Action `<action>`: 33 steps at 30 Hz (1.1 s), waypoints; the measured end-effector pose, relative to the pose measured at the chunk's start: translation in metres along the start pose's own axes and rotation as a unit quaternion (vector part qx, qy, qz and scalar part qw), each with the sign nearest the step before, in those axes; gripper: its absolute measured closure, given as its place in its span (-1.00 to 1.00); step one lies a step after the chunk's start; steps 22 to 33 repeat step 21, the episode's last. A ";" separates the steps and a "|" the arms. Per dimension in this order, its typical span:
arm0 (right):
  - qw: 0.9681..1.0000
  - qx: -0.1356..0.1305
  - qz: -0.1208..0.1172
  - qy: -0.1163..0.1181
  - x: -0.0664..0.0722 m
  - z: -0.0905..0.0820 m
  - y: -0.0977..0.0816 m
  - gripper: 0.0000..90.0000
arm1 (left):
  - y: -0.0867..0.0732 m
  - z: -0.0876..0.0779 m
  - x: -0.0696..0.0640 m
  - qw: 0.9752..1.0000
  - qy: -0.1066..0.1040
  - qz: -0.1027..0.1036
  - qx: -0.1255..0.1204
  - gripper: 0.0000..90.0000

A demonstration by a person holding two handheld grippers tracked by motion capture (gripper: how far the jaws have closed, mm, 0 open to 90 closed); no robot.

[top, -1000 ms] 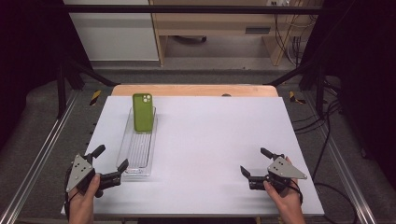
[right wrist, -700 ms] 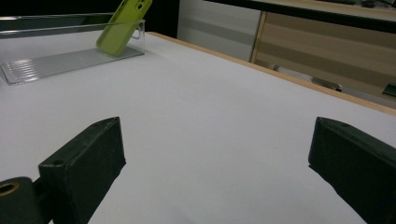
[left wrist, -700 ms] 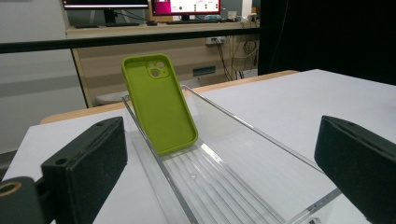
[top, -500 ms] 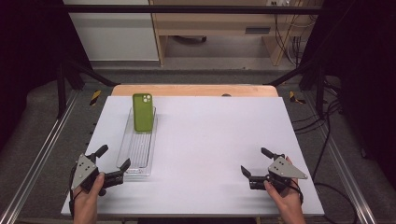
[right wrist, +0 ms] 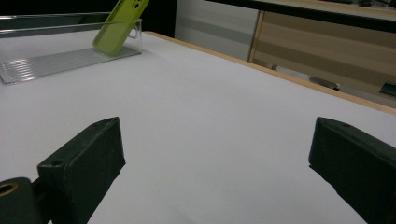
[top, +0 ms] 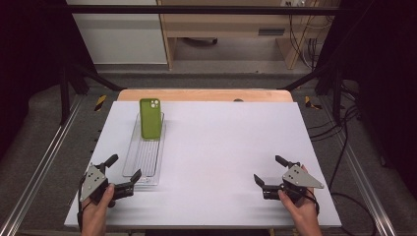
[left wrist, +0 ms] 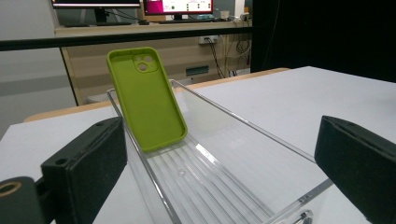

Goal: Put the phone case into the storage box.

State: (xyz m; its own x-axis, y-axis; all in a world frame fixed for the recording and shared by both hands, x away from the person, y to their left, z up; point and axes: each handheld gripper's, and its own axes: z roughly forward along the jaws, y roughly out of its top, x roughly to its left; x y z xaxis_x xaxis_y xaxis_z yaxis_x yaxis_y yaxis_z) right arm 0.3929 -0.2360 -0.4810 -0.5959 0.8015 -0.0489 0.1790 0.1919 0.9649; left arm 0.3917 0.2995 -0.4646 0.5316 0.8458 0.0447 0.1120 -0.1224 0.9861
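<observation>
A green phone case (top: 150, 118) (left wrist: 147, 98) (right wrist: 118, 25) leans upright against the far end of a clear plastic tray (top: 142, 157) (left wrist: 219, 186) (right wrist: 56, 58) on the left of the white table (top: 221, 147). My left gripper (top: 123, 168) (left wrist: 219, 172) stands open at the tray's near end, its jaws on either side of that end. My right gripper (top: 271, 170) (right wrist: 215, 163) is open near the table's front right, with nothing between its jaws.
A wooden strip (top: 204, 95) runs along the table's far edge. Metal rails (top: 44, 157) flank the table on both sides. Cables (top: 344, 123) lie on the floor at the right. A wooden bench (top: 231, 24) stands beyond the table.
My left gripper has shifted slightly right and forward toward the tray's near end. The right gripper has barely moved.
</observation>
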 end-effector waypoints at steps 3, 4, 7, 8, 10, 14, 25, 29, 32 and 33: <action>1.000 -0.001 0.001 -0.001 -0.001 0.000 0.000 -0.92 | -0.001 0.001 -0.001 1.000 -0.001 -0.003 0.000 -0.96; 1.000 -0.002 0.003 -0.002 -0.001 0.000 0.000 -0.92 | -0.002 0.001 -0.001 1.000 -0.001 -0.002 0.001 -0.96; 1.000 -0.003 0.008 -0.004 -0.003 0.000 -0.001 -0.92 | -0.003 0.001 -0.002 1.000 -0.001 -0.004 0.001 -0.96; 1.000 -0.005 0.009 -0.004 -0.004 0.000 -0.001 -0.93 | -0.004 0.001 -0.002 1.000 -0.001 -0.004 0.002 -0.96; 1.000 -0.006 0.013 -0.007 -0.005 -0.001 -0.001 -0.93 | -0.005 0.002 -0.002 1.000 0.000 -0.006 0.001 -0.96; 1.000 -0.011 0.027 -0.011 -0.008 -0.002 -0.001 -0.93 | -0.006 0.004 -0.002 1.000 0.001 -0.008 0.003 -0.96; 0.999 -0.014 0.041 -0.026 -0.014 -0.004 -0.003 -0.94 | -0.004 0.004 -0.001 1.000 0.005 -0.011 -0.004 -0.96; 0.999 -0.014 0.041 -0.026 -0.014 -0.004 -0.003 -0.94 | -0.004 0.004 -0.001 1.000 0.005 -0.011 -0.004 -0.96; 0.999 -0.014 0.041 -0.026 -0.014 -0.004 -0.003 -0.94 | -0.004 0.004 -0.001 1.000 0.005 -0.011 -0.004 -0.96; 0.999 -0.014 0.041 -0.026 -0.014 -0.004 -0.003 -0.94 | -0.004 0.004 -0.001 1.000 0.005 -0.011 -0.004 -0.96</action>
